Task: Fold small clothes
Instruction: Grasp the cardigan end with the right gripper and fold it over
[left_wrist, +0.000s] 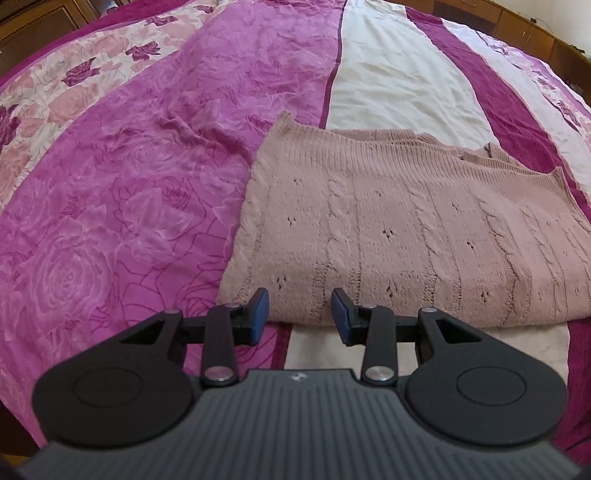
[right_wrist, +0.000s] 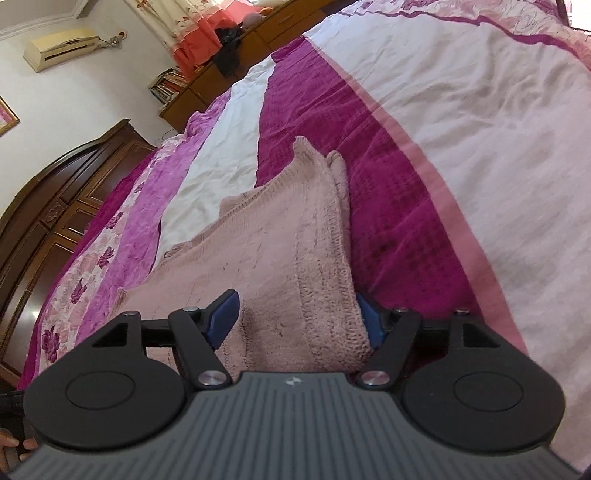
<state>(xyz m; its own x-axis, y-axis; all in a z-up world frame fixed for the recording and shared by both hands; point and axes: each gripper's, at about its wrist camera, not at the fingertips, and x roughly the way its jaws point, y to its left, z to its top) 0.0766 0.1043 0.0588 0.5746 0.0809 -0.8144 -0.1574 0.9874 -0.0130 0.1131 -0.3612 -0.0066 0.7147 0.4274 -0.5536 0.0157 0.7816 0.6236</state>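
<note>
Left tool (left_wrist: 300, 312) gapes empty at the near hem of the knit (left_wrist: 406, 229), folded on the bed (left_wrist: 110, 206). Right tool (right_wrist: 295, 317) open, straddling its thick right fold. Soft, floppy, stretchy; pinch all layers at corners.

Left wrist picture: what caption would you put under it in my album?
Open left gripper at the near edge of a folded pink knitted sweater on a purple bedspread.
</note>
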